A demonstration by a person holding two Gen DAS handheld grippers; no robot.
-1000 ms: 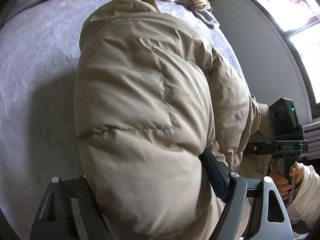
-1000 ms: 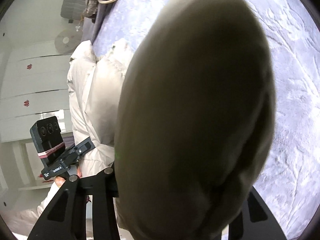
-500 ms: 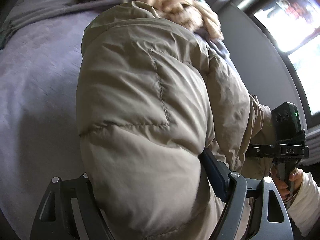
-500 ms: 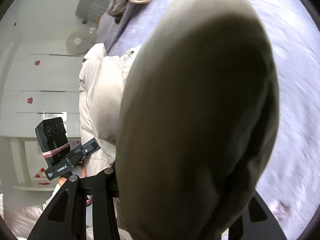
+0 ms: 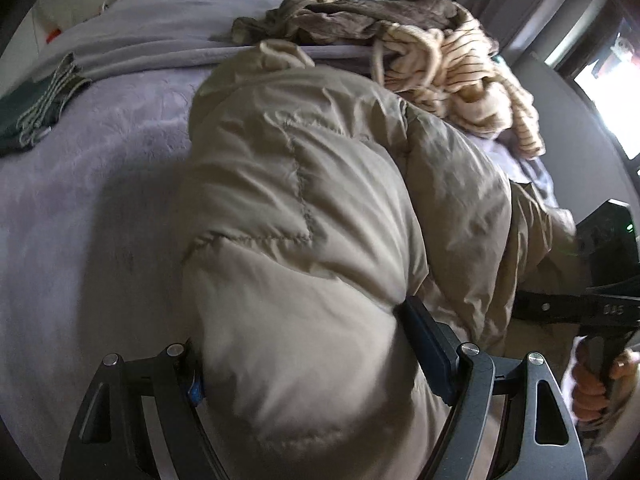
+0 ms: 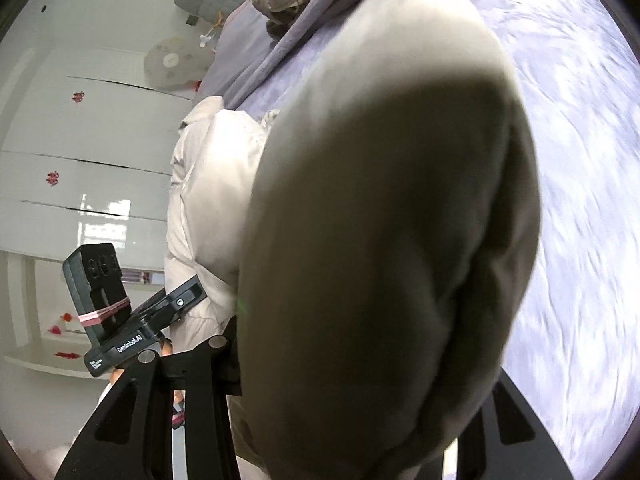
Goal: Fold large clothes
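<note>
Both grippers clamp the beige puffer jacket [image 5: 304,216]: left gripper [image 5: 320,364] bites a thick quilted roll, right gripper [image 6: 360,400] pinches another bulging part. Jacket hangs bunched between them above the lavender bedspread [image 5: 88,184]. Risk: slick, springy padding may squeeze out of either grip, dropping one side. Nearby striped garment pile [image 5: 452,68] may snag the load.

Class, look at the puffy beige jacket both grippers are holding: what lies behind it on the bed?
Behind the jacket lie a striped cream garment and a brownish one, heaped on the purple blanket. The jacket's bulk hides the bed directly beneath it.
</note>
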